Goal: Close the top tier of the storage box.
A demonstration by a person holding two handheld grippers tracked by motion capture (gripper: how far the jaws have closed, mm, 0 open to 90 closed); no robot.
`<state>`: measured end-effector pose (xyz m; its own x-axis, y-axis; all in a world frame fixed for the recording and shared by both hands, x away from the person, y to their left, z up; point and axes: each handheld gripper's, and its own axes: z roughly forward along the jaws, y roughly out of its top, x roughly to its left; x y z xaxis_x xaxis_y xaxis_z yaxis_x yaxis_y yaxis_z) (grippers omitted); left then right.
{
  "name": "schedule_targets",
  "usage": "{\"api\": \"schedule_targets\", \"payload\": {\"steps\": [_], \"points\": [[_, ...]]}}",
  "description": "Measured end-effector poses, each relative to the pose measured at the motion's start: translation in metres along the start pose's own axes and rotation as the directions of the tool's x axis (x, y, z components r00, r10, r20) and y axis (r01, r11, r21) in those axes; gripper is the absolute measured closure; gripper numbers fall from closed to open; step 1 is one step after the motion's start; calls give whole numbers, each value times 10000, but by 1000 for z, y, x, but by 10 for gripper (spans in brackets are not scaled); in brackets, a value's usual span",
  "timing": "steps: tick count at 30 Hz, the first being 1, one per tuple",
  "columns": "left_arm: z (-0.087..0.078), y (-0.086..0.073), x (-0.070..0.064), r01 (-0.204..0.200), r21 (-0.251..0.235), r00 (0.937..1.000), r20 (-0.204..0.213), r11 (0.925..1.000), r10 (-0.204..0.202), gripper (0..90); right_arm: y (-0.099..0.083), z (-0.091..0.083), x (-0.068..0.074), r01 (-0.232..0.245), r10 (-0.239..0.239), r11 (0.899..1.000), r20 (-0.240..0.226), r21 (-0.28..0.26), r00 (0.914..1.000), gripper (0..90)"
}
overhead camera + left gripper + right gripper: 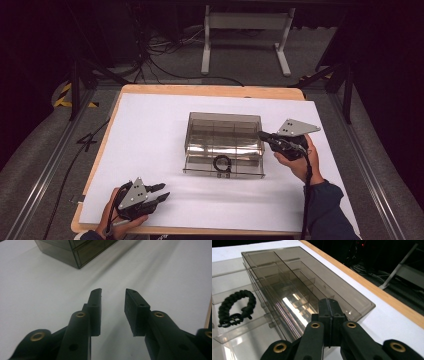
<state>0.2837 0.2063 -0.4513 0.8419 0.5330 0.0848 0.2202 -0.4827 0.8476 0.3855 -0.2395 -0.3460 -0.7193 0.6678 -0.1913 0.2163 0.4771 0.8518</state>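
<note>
A smoky clear drawer box stands mid-table; its lowest drawer is pulled out toward me. A black braided bracelet lies in that drawer, also seen as the bracelet at left in the right gripper view. My right gripper is at the box's right side, its jaws pressed together with nothing between them; its tips hover at the box top's near edge. My left gripper rests low near the table's front left, open and empty. The left gripper looks over bare white surface toward a box corner.
The white sheet covers a wooden table whose edge shows at the back. Beyond it stand a white table frame and floor cables. Metal rails run along both sides.
</note>
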Motion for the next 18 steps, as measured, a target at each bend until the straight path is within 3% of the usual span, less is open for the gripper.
{"api": "schedule_targets", "payload": {"steps": [3, 10, 18], "points": [[1, 2, 0, 64, -61, 10000, -18, 10000, -64, 735, -4, 1, -4, -98, 97, 9999, 83, 39, 9999, 900], [6, 6, -5, -232, 82, 9997, 55, 9997, 232, 845, -11, 7, -5, -140, 135, 9996, 183, 265, 9997, 900], [18, 16, -11, -410, -18, 9990, 190, 9992, 411, 895, -14, 9, -5, -203, 196, 9993, 205, 306, 9996, 900]]}}
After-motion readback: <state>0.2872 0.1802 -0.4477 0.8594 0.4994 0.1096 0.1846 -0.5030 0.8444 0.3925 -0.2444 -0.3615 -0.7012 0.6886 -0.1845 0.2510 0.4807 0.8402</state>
